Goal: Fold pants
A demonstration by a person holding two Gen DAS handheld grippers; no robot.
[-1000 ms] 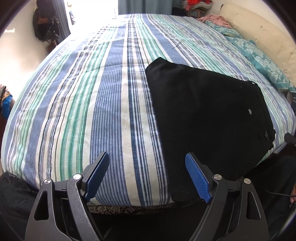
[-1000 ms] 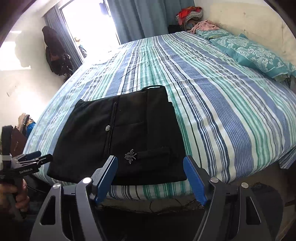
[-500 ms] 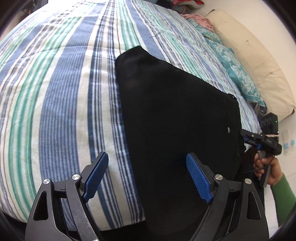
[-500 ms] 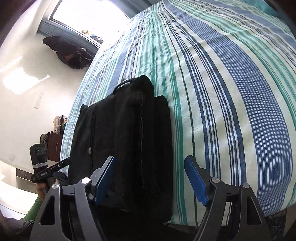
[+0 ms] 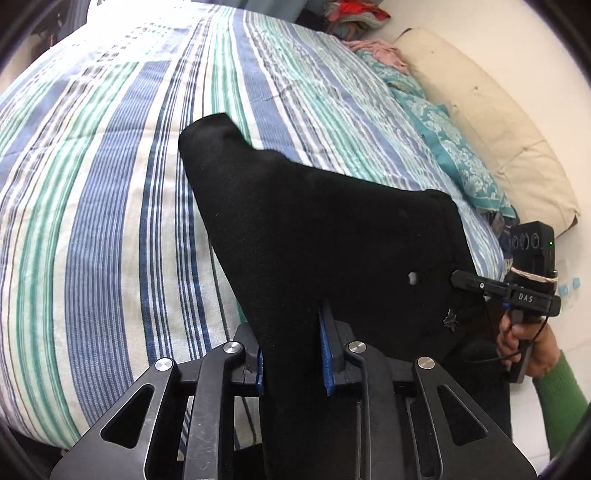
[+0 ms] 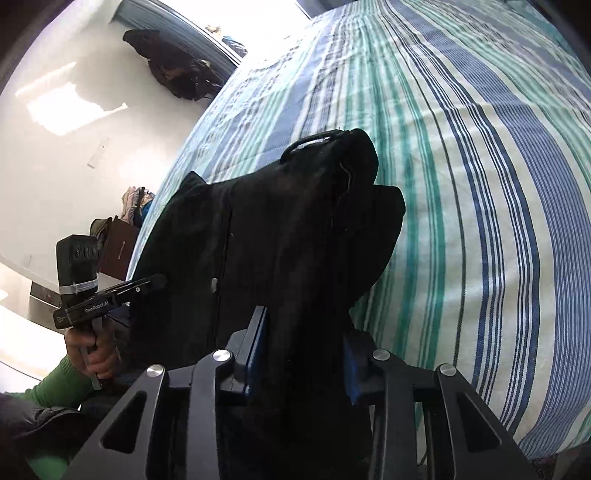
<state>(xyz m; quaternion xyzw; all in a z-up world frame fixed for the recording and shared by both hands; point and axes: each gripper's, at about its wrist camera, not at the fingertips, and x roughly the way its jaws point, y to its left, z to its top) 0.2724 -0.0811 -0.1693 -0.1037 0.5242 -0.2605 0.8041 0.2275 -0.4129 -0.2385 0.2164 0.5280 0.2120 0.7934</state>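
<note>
The black pants point(image 5: 325, 229) lie folded on the striped bed, with their near edge lifted off it. My left gripper point(image 5: 293, 350) is shut on the near left edge of the pants, cloth bunched between its blue pads. My right gripper point(image 6: 303, 358) is shut on the near right edge of the pants point(image 6: 295, 229), which hang thick between its pads. The right gripper also shows in the left wrist view point(image 5: 458, 278) at the waistband side. The left gripper shows in the right wrist view point(image 6: 160, 281).
The striped blue, green and white bedspread point(image 5: 110, 184) covers the bed. Teal pillows point(image 5: 443, 136) and a cream headboard cushion point(image 5: 491, 122) lie at the far right. A pile of clothes point(image 5: 354, 14) sits beyond the bed. Dark clothes hang by the window point(image 6: 173, 74).
Both grippers have closed on the near edge of the pants, one at each side, and have lifted that edge off the bed.
</note>
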